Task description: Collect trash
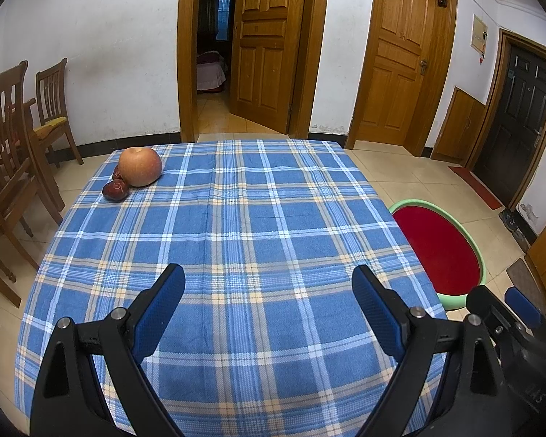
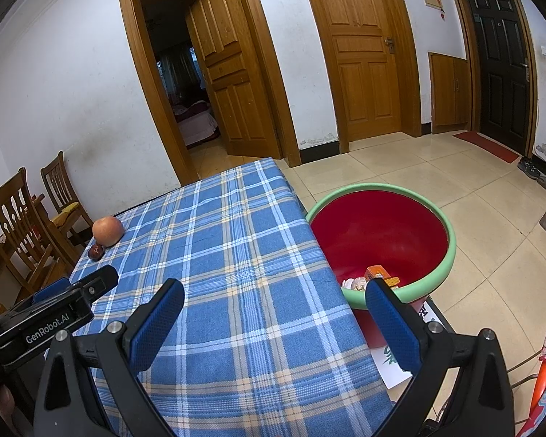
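The worktop [image 1: 236, 225] carries an apple [image 1: 140, 166] at its far left corner, with 2 small fruits [image 1: 115, 189] touching its near side. A basin [image 2: 444, 218] stands on the floor just beside the worktop's right edge, with scraps [image 2: 376, 276] in it. 2 chairs [image 1: 25, 116] stand left of the worktop.

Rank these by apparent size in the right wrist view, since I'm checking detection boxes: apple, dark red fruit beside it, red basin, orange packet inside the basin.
1. red basin
2. apple
3. orange packet, partly hidden
4. dark red fruit
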